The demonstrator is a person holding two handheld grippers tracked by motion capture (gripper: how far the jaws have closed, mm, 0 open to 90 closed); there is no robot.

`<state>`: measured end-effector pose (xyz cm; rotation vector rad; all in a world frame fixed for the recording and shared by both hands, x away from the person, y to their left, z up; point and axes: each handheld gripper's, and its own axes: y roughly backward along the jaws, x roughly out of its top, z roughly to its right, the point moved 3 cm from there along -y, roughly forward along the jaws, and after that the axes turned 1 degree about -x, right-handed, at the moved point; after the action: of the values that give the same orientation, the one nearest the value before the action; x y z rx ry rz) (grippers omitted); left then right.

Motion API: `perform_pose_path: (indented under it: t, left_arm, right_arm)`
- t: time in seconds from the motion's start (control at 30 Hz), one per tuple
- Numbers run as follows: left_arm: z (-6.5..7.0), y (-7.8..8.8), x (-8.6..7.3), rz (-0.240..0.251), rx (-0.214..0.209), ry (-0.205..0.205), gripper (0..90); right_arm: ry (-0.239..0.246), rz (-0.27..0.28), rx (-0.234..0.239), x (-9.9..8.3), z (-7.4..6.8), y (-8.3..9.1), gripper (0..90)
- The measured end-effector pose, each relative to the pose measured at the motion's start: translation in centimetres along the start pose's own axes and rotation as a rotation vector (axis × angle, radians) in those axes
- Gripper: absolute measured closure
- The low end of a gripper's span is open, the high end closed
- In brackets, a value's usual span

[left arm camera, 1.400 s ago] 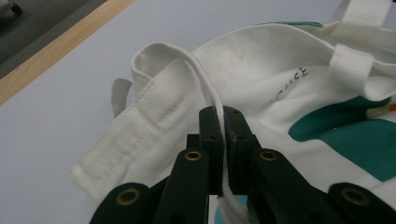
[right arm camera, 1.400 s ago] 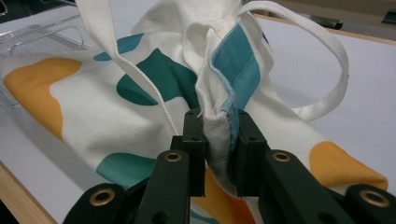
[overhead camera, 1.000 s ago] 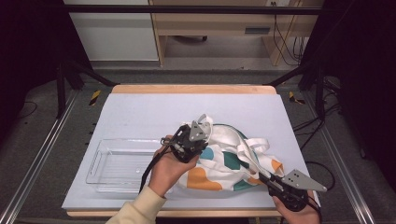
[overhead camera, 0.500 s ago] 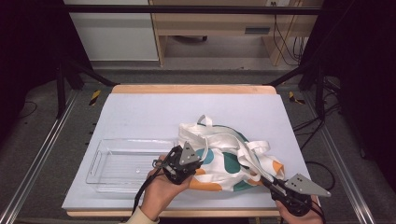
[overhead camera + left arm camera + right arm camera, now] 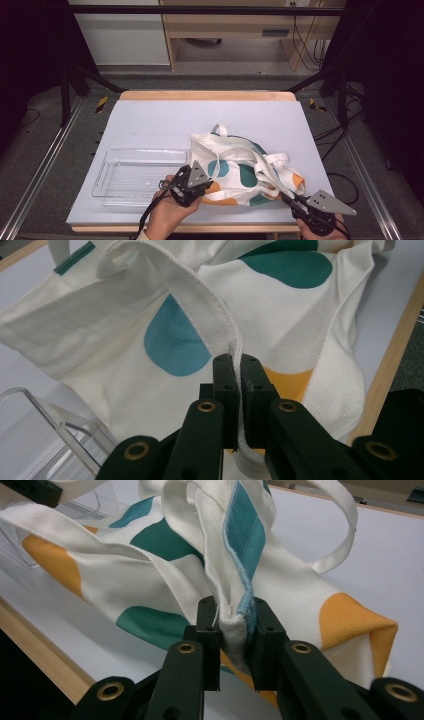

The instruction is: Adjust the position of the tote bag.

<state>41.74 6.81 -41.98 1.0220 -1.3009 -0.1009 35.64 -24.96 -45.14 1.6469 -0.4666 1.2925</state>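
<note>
Here, both grippers hold a cotton tote bag (image 5: pixel 245 172) that lies crumpled on the near right part of the desk (image 5: pixel 150 125), just beside a clear plastic tray (image 5: pixel 135 175). Nearest the person, the left gripper (image 5: pixel 235 370) has its fingers clenched on one white webbing handle (image 5: pixel 200 305) of the bag; the right gripper (image 5: pixel 235 617) grasps a bunched fold of the bag's cloth with a teal lining edge.

The step in hand looks like gathering or folding the bag — judged so from the two grips at opposite ends. The next move probably calls for lifting both ends together and keeping the cloth taut, perhaps toward the tray, though the goal is uncertain.

Farther off, a second handle loop (image 5: pixel 218 131) stands up from the bag's far edge. The bag's mouth and inside are hidden by folds — whether it holds anything cannot be told. In the high view, the right hand (image 5: pixel 320 227) is cut off by the bottom edge.
</note>
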Motion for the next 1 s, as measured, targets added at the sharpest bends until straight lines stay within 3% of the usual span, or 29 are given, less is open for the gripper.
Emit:
perform_pose_path:
  t: [0.17,0.2,0.3,0.43,0.57,0.7,0.8,0.83,0.9,1.0]
  left_arm:
    - [-0.2,-0.3,0.3,0.008,0.014,0.012,82.5]
    - [-0.3,-0.4,0.6,0.017,0.033,0.017,74.0]
    - [-0.5,-0.4,1.1,0.031,0.040,0.028,59.2]
    - [-1.0,0.0,2.7,0.057,0.072,0.023,45.9]
    - [-1.9,-0.8,5.1,0.062,0.082,0.038,43.1]
    - [-2.6,-2.4,6.2,0.012,0.101,0.017,45.4]
    - [-3.4,-4.3,6.3,-0.009,0.080,0.046,60.8]
    - [-3.4,-4.3,6.3,-0.009,0.080,0.046,71.2]
    - [-3.4,-4.6,6.1,-0.031,0.082,0.032,83.2]
    - [-3.4,-4.2,5.6,-0.023,0.054,0.052,87.5]
  right_arm:
    - [0.010,-0.003,0.005,-0.1,-0.2,0.1,78.1]
    - [0.009,-0.005,0.007,-0.2,-0.3,0.1,78.1]
    - [0.009,-0.005,0.009,-0.2,-0.4,0.2,78.1]
    - [0.008,-0.005,0.011,-0.3,-0.4,0.1,78.1]
    - [0.008,-0.006,0.012,-0.3,-0.4,0.1,78.1]
    - [0.010,-0.006,0.013,-0.3,-0.3,0.0,78.1]
    - [0.009,-0.005,0.015,-0.3,-0.3,0.1,78.1]
    - [0.009,-0.005,0.016,-0.3,-0.3,0.1,78.0]
    - [0.009,-0.004,0.016,-0.3,-0.3,0.1,78.1]
    - [0.010,-0.005,0.015,-0.3,-0.2,0.1,78.0]
